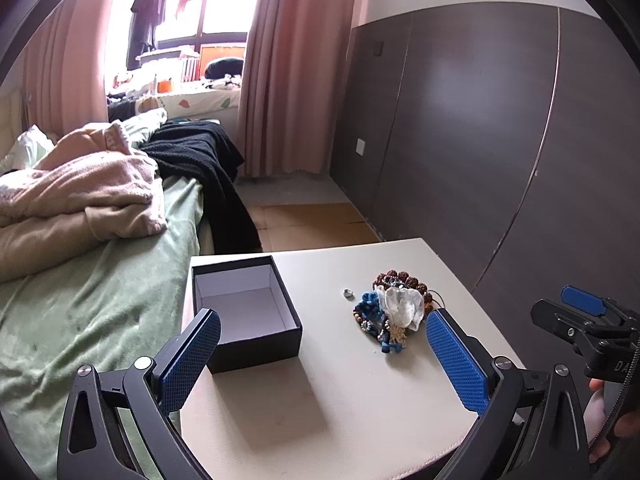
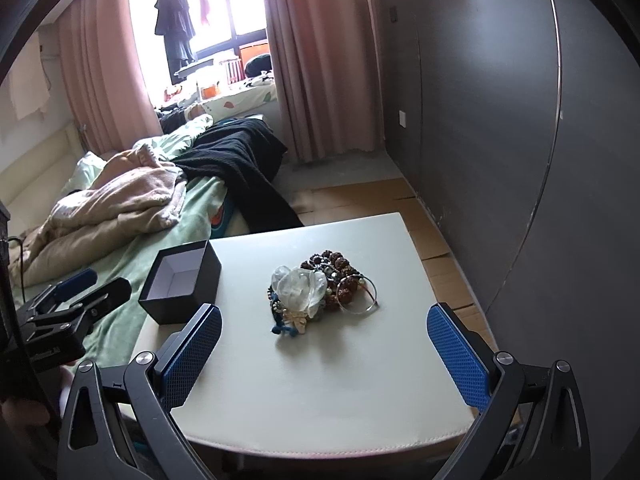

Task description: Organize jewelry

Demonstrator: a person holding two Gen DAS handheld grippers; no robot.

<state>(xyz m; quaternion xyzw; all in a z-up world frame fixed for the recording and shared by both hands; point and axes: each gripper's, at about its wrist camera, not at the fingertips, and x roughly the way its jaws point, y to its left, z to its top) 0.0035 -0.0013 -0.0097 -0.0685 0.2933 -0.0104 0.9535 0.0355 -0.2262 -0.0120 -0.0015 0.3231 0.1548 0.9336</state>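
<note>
Black open cardboard box (image 1: 246, 312) sits at our white table's (image 1: 340, 400) left edge — tangled bead jewelry heap (image 1: 394, 308) mid-table; both our left gripper (image 1: 324, 360) and right gripper (image 2: 324, 356) gape, empty.

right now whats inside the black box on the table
Nothing shows inside the black box: only its bare white lining. Its near wall hides a strip of the floor. The jewelry pile sits outside it, on the table.
</note>
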